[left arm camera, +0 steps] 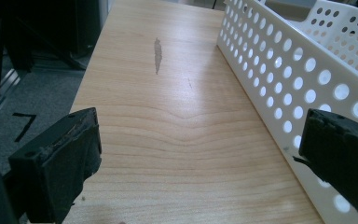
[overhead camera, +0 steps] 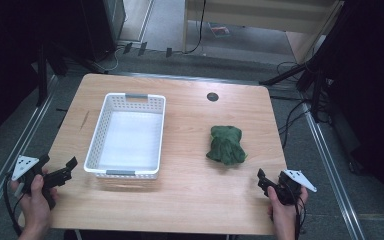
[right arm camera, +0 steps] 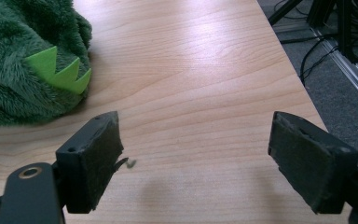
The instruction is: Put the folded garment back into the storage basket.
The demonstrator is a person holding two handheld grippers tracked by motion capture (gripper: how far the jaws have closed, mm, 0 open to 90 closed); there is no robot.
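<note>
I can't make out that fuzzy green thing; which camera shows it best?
The right gripper view: the fuzzy green plush toy sits close, showing fur and lime felt spikes. The high view shows it whole but small, right of the white perforated plastic basket.

We've got soft overhead light on the worktop point(overhead camera: 190, 190), while the room around it drops to near black. There's a pale glare patch on the wood in the right gripper view. The basket point(overhead camera: 96, 136) casts a faint shadow. The high view's pretty soft and grainy, and the close pads blur slightly.

Grey carpeted floor point(overhead camera: 325, 165), black cables point(overhead camera: 292, 117) trailing right, pale wooden furniture point(overhead camera: 260, 15) behind, perhaps a desk
</note>
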